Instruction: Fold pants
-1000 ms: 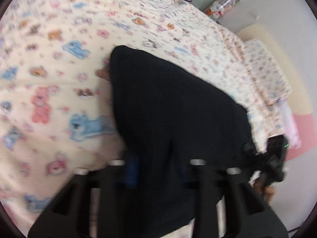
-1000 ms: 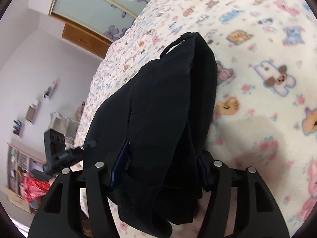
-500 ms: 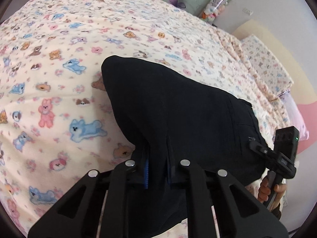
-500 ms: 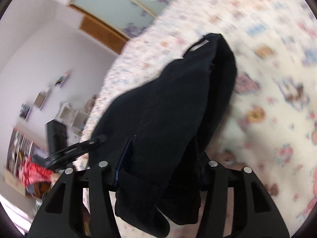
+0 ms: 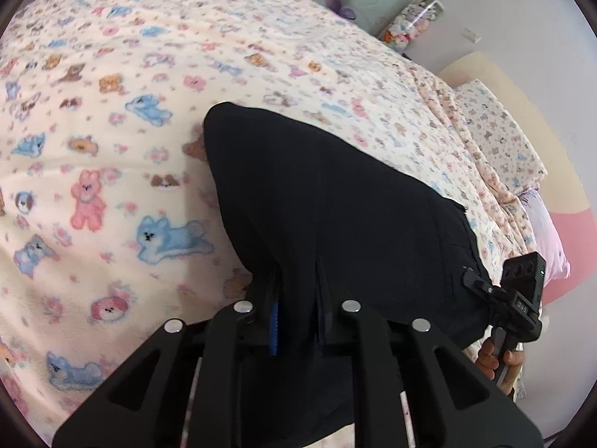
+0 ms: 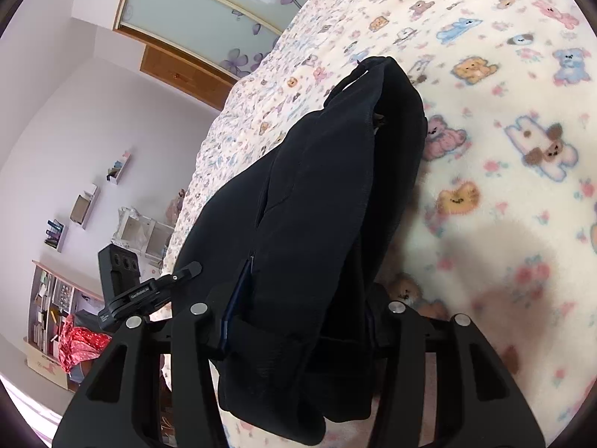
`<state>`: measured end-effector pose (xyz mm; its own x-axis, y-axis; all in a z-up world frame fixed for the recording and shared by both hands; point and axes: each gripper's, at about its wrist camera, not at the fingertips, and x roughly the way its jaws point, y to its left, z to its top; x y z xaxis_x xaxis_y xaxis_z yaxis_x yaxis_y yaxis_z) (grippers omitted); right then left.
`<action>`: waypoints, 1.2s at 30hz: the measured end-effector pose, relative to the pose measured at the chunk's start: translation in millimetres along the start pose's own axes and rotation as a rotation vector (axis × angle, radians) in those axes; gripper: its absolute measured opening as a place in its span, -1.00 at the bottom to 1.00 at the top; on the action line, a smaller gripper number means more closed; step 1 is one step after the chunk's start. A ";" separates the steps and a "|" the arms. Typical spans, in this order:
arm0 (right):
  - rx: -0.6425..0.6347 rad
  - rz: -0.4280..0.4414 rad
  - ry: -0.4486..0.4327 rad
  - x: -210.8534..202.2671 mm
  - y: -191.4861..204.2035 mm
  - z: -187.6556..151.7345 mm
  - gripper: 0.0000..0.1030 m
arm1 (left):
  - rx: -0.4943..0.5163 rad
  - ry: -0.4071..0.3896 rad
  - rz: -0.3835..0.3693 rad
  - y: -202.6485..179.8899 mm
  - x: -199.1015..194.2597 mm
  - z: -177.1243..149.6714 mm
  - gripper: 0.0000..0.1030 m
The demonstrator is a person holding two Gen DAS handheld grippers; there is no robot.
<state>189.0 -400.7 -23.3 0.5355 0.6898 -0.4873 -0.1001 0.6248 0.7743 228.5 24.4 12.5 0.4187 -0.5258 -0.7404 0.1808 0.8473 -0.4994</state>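
A: Let's start at our left gripper (image 5: 296, 321). Its jaws are nearly together, clenched on a thin pinch of the black pants (image 5: 335, 216), and they have just eased a touch wider without letting the cloth go.

B: Agreed. A strip of blue pad (image 5: 274, 330) shows right against the fabric there. Our right gripper (image 6: 298, 321) stands wider, and its jaws have just been closing in on a thick bunch of the same pants (image 6: 317, 205), which fills the gap between them and presses against both sides.

A: So we grasp the pants at both ends. From the left wrist they stretch away from the jaws as one broad dark panel, folded over on itself.

B: From the right wrist we see the doubled layers, a seam down the middle, and a small loop at the far end of the pants.

A: Under the pants lies the bed with its cream blanket (image 5: 112, 205) printed with bears and dogs. The far end of the pants rests on it.

B: Beyond the pants, at the near right edge, we see the hand (image 5: 500, 362) on the other gripper's handle. Past the far side of the pants stands a wardrobe door (image 6: 209, 18) with purple flowers.
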 end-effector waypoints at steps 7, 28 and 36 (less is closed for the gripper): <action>0.027 0.073 -0.036 -4.7 2.5 -2.4 -0.03 | 0.027 -0.044 0.006 -6.8 -6.4 -3.2 -0.80; -0.105 0.197 -0.214 -11.9 31.6 54.2 -0.07 | 0.087 -0.313 -0.105 -44.8 -32.7 51.8 -0.82; 0.009 0.054 -0.180 26.4 -22.7 67.3 -0.06 | 0.001 -0.298 -0.085 -8.9 29.3 66.1 -0.80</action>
<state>261.8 -421.3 -26.6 0.6712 0.6448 -0.3657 -0.1253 0.5850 0.8013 297.9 6.4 25.0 0.6443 -0.5500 -0.5314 0.2276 0.8013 -0.5533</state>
